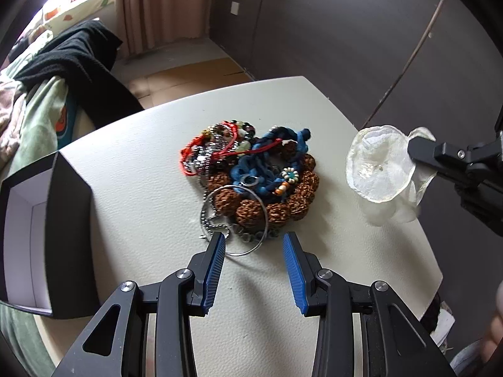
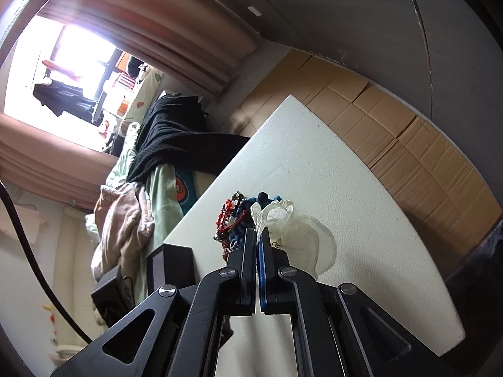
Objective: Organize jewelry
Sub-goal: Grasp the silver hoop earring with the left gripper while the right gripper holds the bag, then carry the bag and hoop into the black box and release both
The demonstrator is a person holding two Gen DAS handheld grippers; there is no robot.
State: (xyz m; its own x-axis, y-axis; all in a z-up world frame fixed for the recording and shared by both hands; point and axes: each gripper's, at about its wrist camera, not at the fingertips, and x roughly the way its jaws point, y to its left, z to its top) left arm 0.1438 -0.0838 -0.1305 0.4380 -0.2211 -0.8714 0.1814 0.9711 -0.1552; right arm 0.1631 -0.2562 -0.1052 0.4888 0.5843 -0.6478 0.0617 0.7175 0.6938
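A tangled pile of jewelry (image 1: 248, 176) lies mid-table: brown seed beads, blue cord, red strings, a ball chain and a thin silver hoop (image 1: 251, 248). My left gripper (image 1: 254, 240) is open just before the pile, its blue pads either side of the hoop's near edge. My right gripper (image 2: 259, 231) is shut on a translucent white shell-petal ornament (image 1: 380, 165), held above the table's right side; the ornament also shows in the right wrist view (image 2: 292, 223), with the pile (image 2: 237, 216) behind it.
A white table (image 1: 141, 163) carries an open black box with a white inside (image 1: 41, 235) at its left edge, also in the right wrist view (image 2: 171, 267). Beyond are a bed with black cloth (image 1: 72, 62), curtains and dark cabinet doors.
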